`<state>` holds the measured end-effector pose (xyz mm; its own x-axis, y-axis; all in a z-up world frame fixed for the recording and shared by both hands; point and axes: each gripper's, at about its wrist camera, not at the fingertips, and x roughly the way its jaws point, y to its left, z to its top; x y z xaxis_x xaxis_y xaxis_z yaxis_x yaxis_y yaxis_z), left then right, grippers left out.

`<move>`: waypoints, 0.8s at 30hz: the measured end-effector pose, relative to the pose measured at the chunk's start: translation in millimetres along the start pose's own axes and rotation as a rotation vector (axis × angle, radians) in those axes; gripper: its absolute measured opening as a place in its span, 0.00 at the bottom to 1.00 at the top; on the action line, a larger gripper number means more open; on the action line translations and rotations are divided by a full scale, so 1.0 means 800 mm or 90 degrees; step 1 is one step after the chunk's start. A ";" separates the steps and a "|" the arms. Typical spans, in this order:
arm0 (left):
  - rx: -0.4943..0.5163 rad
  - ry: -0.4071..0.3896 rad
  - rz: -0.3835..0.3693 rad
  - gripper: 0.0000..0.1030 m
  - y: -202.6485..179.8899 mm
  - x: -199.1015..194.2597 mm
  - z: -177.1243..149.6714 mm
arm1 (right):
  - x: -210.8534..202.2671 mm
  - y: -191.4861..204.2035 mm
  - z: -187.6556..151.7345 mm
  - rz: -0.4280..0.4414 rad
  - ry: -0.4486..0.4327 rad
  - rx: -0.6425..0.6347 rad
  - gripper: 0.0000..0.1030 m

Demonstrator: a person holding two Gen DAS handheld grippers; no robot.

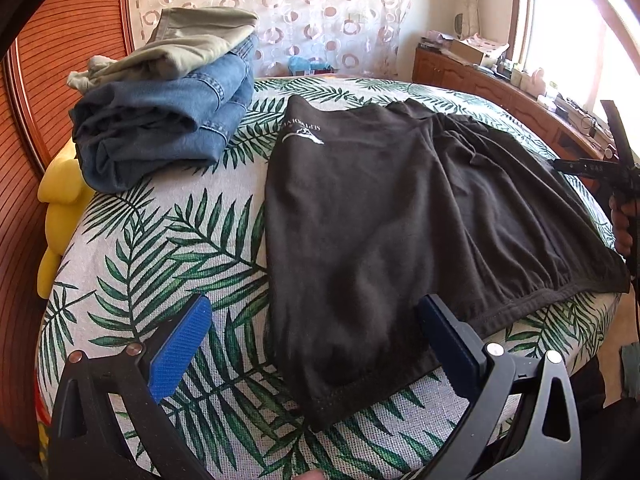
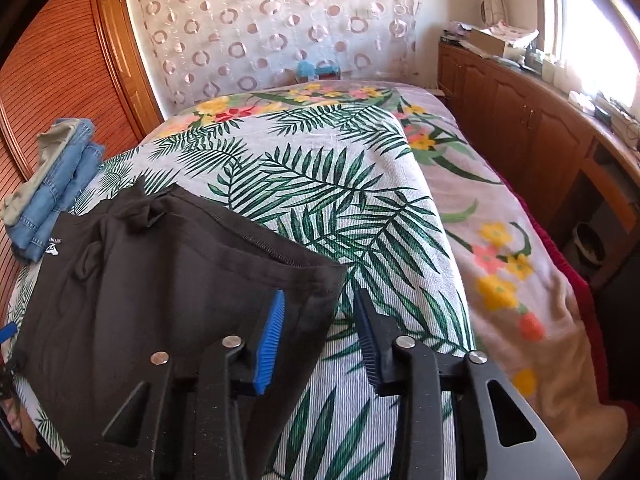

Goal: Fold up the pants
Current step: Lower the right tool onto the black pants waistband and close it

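Tongs [image 1: 316,328] agape over leaf-print bedspread [image 1: 168,240]

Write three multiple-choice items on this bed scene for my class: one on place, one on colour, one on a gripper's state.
1. Where is the stack of folded clothes relative to the black pants, seen from the left wrist?
A. left of them
B. on them
C. right of them

2. What colour are the gripper pads?
A. red
B. blue
C. green

3. How is the left gripper?
A. shut on the pants
B. shut on nothing
C. open

Answers: 1 A, the stack lies apart on the bedspread at left; 2 B, both pads show blue; 3 C, its fingers stand wide apart.
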<state>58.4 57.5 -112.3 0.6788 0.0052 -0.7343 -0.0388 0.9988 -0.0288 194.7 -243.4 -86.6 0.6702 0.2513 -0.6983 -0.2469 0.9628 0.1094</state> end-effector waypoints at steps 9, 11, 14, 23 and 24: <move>0.005 -0.002 0.001 1.00 -0.001 0.002 0.000 | 0.003 0.018 0.007 0.001 0.009 -0.047 0.06; 0.003 -0.002 -0.004 1.00 0.001 0.001 0.000 | 0.000 0.013 0.010 -0.022 0.003 -0.056 0.06; 0.002 -0.002 -0.008 1.00 0.001 0.001 0.000 | -0.003 -0.001 0.012 -0.070 -0.005 -0.047 0.05; -0.008 -0.004 -0.026 1.00 0.009 -0.002 0.001 | -0.009 0.006 0.009 -0.094 -0.015 -0.055 0.05; -0.016 -0.006 -0.033 1.00 0.013 -0.004 0.000 | -0.010 0.009 0.009 -0.091 -0.015 -0.061 0.05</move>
<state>55.9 67.6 -110.1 0.6872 -0.0463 -0.7249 -0.0218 0.9962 -0.0843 192.9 -238.0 -75.3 0.7193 0.1151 -0.6850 -0.2121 0.9755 -0.0587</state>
